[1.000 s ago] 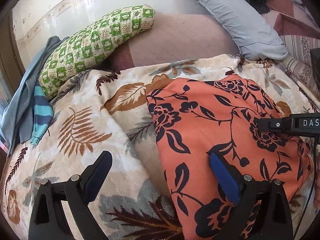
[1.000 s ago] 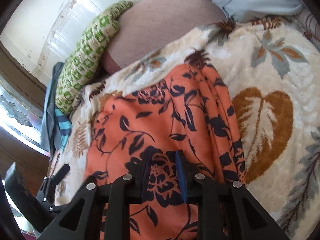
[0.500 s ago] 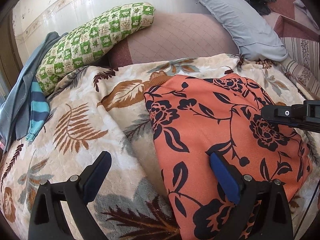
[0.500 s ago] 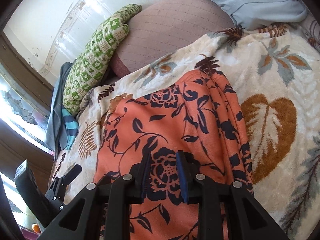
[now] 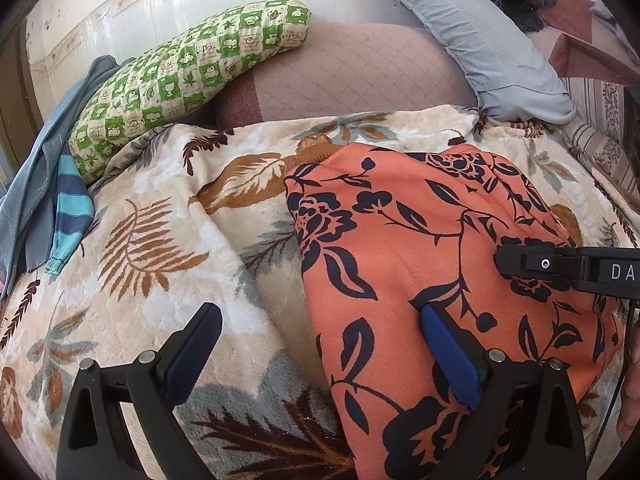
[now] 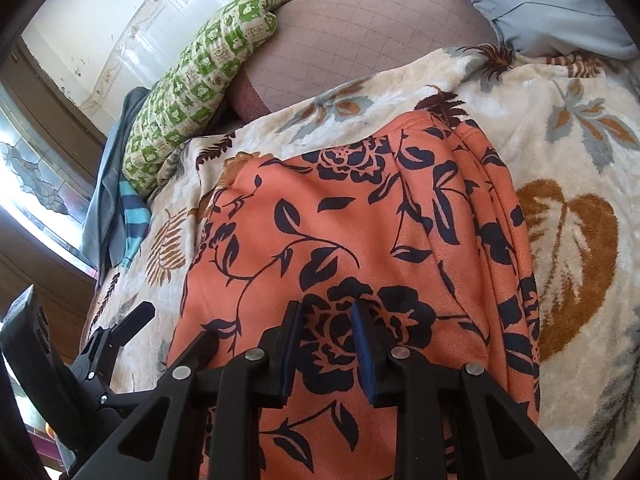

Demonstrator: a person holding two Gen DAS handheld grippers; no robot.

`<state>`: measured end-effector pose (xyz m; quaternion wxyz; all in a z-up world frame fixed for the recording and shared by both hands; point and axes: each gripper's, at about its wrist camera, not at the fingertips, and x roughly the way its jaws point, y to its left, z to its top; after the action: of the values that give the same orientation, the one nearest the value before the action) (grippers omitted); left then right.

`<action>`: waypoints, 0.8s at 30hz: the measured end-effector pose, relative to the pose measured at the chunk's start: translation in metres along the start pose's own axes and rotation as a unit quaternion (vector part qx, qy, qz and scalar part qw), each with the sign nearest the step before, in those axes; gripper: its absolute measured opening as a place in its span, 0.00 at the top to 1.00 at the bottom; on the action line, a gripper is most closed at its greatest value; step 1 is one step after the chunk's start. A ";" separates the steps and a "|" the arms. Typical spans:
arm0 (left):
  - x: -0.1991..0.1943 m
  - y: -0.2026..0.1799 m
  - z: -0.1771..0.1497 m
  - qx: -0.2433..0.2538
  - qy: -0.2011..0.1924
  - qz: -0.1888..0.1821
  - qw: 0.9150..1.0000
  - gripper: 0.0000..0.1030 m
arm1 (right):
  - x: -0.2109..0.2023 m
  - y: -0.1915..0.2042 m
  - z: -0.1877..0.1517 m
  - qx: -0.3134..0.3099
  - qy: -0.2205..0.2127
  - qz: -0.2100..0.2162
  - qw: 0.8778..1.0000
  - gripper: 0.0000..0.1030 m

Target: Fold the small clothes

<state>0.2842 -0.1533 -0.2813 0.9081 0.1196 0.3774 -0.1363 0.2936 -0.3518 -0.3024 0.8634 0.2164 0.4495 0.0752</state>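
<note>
An orange garment with dark floral print lies folded on a leaf-patterned blanket; it also fills the right wrist view. My left gripper is open wide over the garment's left edge, one finger over the blanket, the other over the cloth. My right gripper hovers over the garment's near middle with its jaws a narrow gap apart, nothing between them. The right gripper's side shows at the right of the left wrist view.
A green checked pillow, a pink quilted cushion and a grey pillow lie at the back by the wall. Blue-grey and striped clothes hang at the left edge. A window is at far left.
Both grippers have drawn back a little from the garment and risen slightly. Their jaw openings are unchanged. The garment has not moved.
</note>
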 end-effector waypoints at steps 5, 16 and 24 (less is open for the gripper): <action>0.001 0.001 -0.001 -0.006 0.002 -0.005 1.000 0.03 | 0.000 -0.001 -0.001 0.000 0.000 -0.001 1.000 0.72; 0.002 0.004 0.000 -0.014 0.008 -0.013 1.000 0.02 | -0.008 -0.005 -0.002 0.014 0.002 0.015 1.000 0.72; 0.002 0.005 0.000 -0.019 0.009 -0.013 1.000 0.01 | -0.026 -0.004 -0.010 0.014 0.010 0.020 1.000 0.72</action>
<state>0.2872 -0.1493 -0.2828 0.9051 0.0985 0.3892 -0.1398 0.2706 -0.3604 -0.2899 0.8543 0.2368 0.4543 0.0884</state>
